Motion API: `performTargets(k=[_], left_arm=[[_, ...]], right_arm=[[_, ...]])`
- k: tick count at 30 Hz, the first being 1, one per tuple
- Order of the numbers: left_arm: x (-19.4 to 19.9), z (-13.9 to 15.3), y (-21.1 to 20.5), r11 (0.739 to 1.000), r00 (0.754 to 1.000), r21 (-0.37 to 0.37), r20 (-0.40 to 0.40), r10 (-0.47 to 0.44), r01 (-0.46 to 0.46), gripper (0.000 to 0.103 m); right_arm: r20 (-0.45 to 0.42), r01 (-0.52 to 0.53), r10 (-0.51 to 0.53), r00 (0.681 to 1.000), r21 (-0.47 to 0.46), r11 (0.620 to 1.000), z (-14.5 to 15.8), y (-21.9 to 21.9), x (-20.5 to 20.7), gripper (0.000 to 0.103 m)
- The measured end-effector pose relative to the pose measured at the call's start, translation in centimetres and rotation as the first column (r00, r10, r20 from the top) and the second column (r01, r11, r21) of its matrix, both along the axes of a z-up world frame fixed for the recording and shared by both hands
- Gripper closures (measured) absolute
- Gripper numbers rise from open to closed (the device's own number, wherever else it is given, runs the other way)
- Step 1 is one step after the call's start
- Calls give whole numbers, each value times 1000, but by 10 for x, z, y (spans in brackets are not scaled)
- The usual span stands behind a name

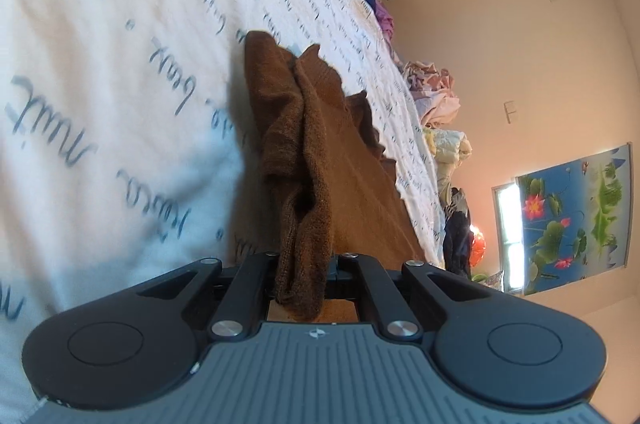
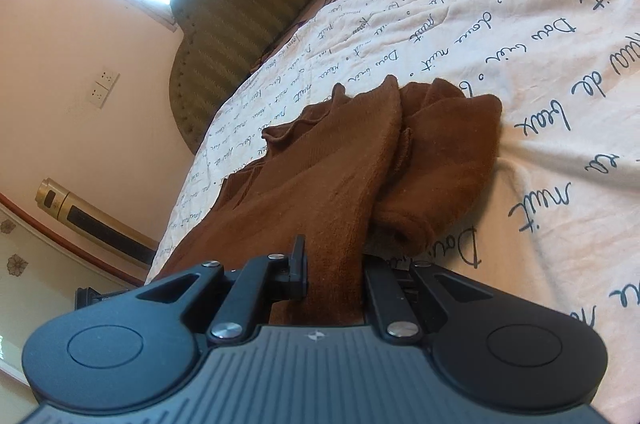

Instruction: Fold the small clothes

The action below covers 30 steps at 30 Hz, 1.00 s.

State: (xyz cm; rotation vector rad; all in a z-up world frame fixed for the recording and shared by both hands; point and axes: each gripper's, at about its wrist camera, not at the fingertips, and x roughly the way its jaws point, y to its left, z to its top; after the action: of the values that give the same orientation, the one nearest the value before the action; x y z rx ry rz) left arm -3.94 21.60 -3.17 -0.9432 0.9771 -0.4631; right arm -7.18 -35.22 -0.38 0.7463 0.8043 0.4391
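Brown knit garment point(image 1: 320, 159) lies crumpled and bunched on the bed.

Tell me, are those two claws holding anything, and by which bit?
Both grip the same brown knit garment. The left gripper pinches a bunched fold at its near edge; the right gripper clamps a flatter stretch of the near edge.
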Motion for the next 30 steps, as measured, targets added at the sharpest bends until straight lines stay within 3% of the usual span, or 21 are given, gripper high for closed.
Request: performTargets(k=[3,4,6,8,10,11,12,13,14,15,16,19,20,23,25,27,30], left_arm=[[-9,-23,-2,999,999,40,-45,9,-8,92],[-9,-32,1,999,999,35,-50,20,-18,86],[-10,-34,12,998,996,-18,-65,63,-64,85],[-18,-8,17,989,996,117,0,93,-92,86],[-30,25,21,966,991,226,73,109,-123,84],[-36,41,21,954,988,269,116,105,-133,83],[-43,60,21,930,979,325,165,122,-171,78],[-47,75,20,910,966,354,213,146,-215,64],[-48,87,16,906,954,351,257,152,-239,54],[-45,95,7,911,948,341,286,136,-233,33],[-40,98,-7,911,948,349,297,114,-219,23],[-12,92,-68,895,942,418,334,6,-154,21],[-2,84,-89,880,941,451,339,-18,-146,19],[29,50,-140,792,941,590,332,-59,-158,12],[44,25,-150,752,958,640,285,-44,-156,10],[38,16,-147,708,937,678,343,-70,-195,5],[21,15,-136,698,927,688,362,-93,-199,5]], right_arm=[[-65,7,-10,998,-50,999,-21,0,5,94],[-88,-16,11,996,-55,998,-31,1,7,91],[-113,-14,8,994,-51,999,-39,2,4,89],[-97,-23,13,995,-101,995,-27,2,-5,86],[-35,-20,14,999,-194,981,-4,1,-24,67],[-1,-19,19,1000,-239,971,6,0,-30,65],[30,-8,18,999,-296,955,17,1,-34,65],[66,1,23,998,-349,937,26,3,-36,65],[99,11,30,995,-388,921,33,8,-35,65],[118,13,39,992,-407,913,38,13,-31,65],[129,3,59,990,-433,901,40,21,-23,65],[200,31,109,974,-592,806,38,62,6,65],[196,37,109,975,-620,784,34,74,20,65],[180,44,86,980,-615,788,15,90,50,67],[153,45,75,985,-657,753,-5,96,61,68],[178,57,88,980,-675,736,-14,91,57,68],[192,78,79,978,-693,717,-11,86,47,67]])
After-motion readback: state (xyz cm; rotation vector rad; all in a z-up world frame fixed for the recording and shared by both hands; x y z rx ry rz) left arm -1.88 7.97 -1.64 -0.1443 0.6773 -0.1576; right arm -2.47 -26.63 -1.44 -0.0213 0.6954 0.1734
